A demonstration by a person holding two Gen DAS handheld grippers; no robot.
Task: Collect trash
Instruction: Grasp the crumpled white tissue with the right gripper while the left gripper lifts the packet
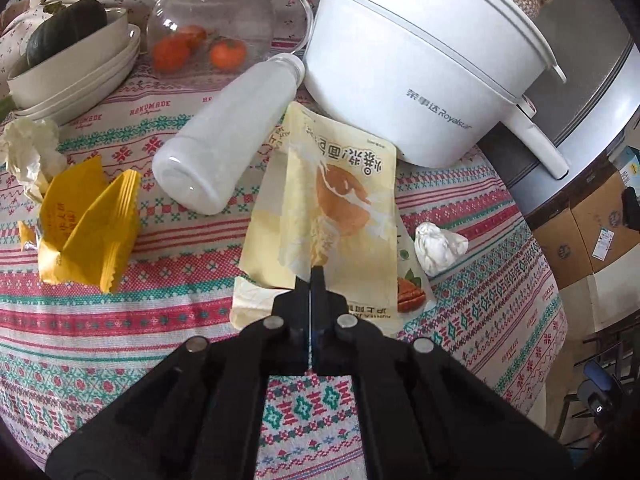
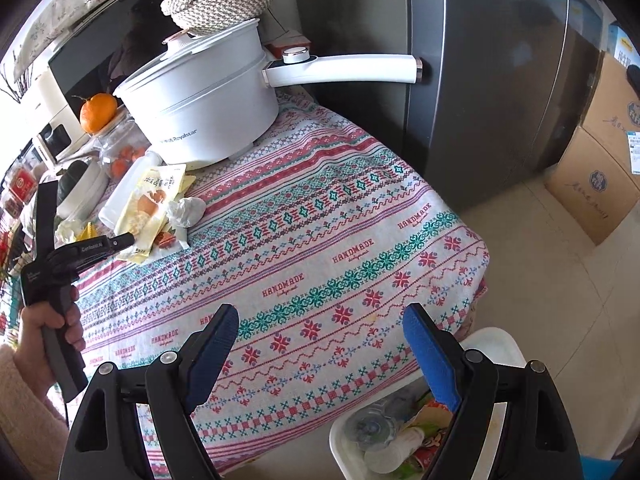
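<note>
Left claw (image 1: 314,276): jaws pressed together, pinching the near end of the pale yellow bread wrapper (image 1: 332,200), which lies mid-surface before the white pot (image 1: 420,80). Right claw (image 2: 320,344): spread wide, empty, above the surface's near edge.

Progress: early, by my reading. White bin (image 2: 496,344) below the surface's near corner already holds scraps. Left to collect: bottle (image 1: 228,136), yellow packet (image 1: 88,228), white wad (image 1: 438,246), crumpled paper (image 1: 28,148).

Writing: "Royalstar" on pot; "HANDMADE" on tablecloth (image 2: 320,220).

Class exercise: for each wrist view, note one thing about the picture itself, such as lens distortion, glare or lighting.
Left wrist view: fisheye bending curves the tablecloth stripes, corners go black, daylight glares off the white pot. Right wrist view: the fridge edges bow, the window at far left is blown out, the trash bin sits at the warped rim.
</note>
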